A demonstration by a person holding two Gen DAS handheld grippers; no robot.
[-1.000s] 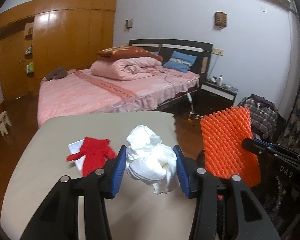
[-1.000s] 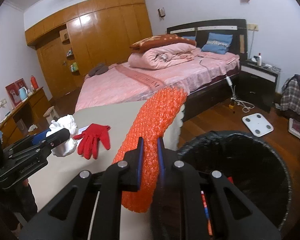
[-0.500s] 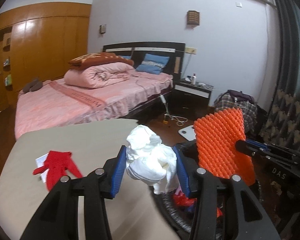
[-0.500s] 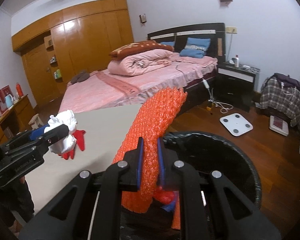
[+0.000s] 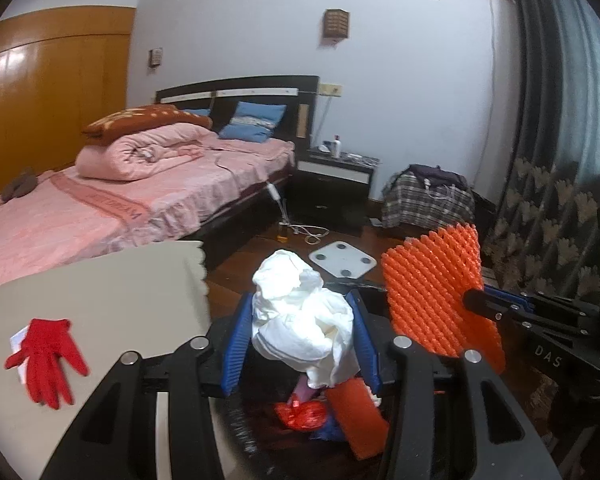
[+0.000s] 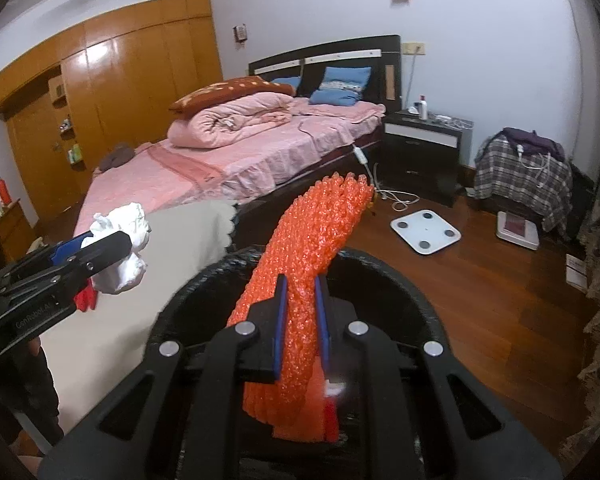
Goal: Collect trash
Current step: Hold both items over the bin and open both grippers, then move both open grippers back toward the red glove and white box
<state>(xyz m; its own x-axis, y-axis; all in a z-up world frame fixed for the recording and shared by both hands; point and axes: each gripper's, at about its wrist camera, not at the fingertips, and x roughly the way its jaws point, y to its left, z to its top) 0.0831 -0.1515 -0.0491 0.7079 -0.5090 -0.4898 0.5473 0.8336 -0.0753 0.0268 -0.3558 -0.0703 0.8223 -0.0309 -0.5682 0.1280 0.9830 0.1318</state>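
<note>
My left gripper (image 5: 300, 340) is shut on a crumpled white paper wad (image 5: 304, 320) and holds it over the black trash bin (image 5: 240, 412). The wad also shows in the right wrist view (image 6: 120, 248). My right gripper (image 6: 300, 312) is shut on an orange foam net sleeve (image 6: 320, 236), held upright over the trash bin (image 6: 380, 268). The sleeve also shows in the left wrist view (image 5: 436, 292). Red and orange trash (image 5: 300, 416) lies inside the bin.
A red glove (image 5: 46, 356) lies on a white card on the beige table (image 5: 112, 292) to the left. A pink bed (image 5: 120, 200), a nightstand (image 5: 336, 176), a white scale (image 5: 342, 260) on the wood floor and a plaid bag (image 5: 428, 200) are beyond.
Both grippers have moved right, off the table and over the trash bin, each still holding its item. The red glove stayed on the table.
</note>
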